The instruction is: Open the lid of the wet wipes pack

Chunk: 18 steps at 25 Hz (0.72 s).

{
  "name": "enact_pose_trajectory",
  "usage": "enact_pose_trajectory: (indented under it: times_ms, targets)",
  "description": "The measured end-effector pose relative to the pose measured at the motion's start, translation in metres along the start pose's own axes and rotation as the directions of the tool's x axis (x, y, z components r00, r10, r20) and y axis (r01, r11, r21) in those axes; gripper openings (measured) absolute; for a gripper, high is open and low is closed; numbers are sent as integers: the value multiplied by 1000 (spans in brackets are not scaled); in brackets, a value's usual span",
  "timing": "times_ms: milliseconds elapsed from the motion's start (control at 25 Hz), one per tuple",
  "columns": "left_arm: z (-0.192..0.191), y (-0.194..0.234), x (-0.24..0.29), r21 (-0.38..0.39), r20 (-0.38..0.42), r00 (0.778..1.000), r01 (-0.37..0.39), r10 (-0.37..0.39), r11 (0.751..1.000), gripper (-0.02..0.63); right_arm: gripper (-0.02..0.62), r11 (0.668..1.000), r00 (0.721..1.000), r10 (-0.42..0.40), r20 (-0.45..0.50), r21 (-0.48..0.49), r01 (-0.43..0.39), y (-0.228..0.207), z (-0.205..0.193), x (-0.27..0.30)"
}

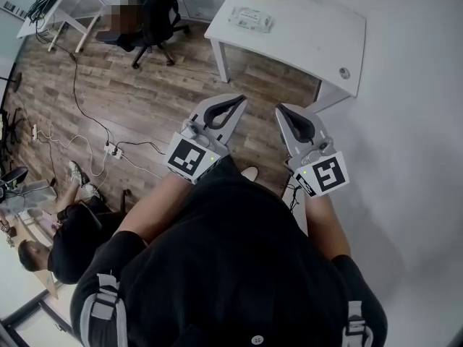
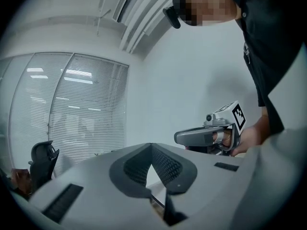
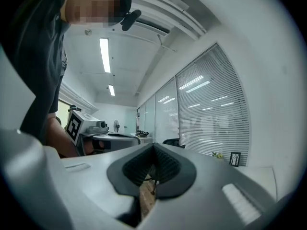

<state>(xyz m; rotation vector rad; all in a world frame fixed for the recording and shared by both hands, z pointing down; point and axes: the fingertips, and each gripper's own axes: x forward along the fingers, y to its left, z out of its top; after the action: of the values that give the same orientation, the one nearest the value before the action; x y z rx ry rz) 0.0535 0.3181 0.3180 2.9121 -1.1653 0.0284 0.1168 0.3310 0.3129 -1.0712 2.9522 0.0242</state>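
Far left, noted a black wheeled office chair (image 1: 155,13) parked on the brown wood-plank floor (image 1: 108,85), out of the way of the job. Held the grey left tongs (image 1: 237,102) level at waist height, tips pressed together with nothing between them, probably closed and empty simply because nothing lay within reach. Ahead of both tools, found the flat white wet wipes pack (image 1: 251,19) lying on the white rectangular bench (image 1: 311,38), toward its left end, apparently flat with the lid side up, though too small to tell whether the lid was shut. Held the grey right tongs (image 1: 282,111) just beside the left pair, likewise level, closed and empty, both aimed toward the bench. Judged the task not begun, with the pack well apart from both tools. Needed an approach first, then likely steadying with one pair and lifting the lid with the other.
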Motion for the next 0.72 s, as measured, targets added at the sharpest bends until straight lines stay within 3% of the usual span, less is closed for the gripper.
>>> enact_pose_trajectory:
  times_ms: [720]
  targets:
    - [6, 31, -2, 20, -40, 999, -14, 15, 1000, 6, 11, 1000, 999, -24, -35, -13, 24, -9, 3, 29]
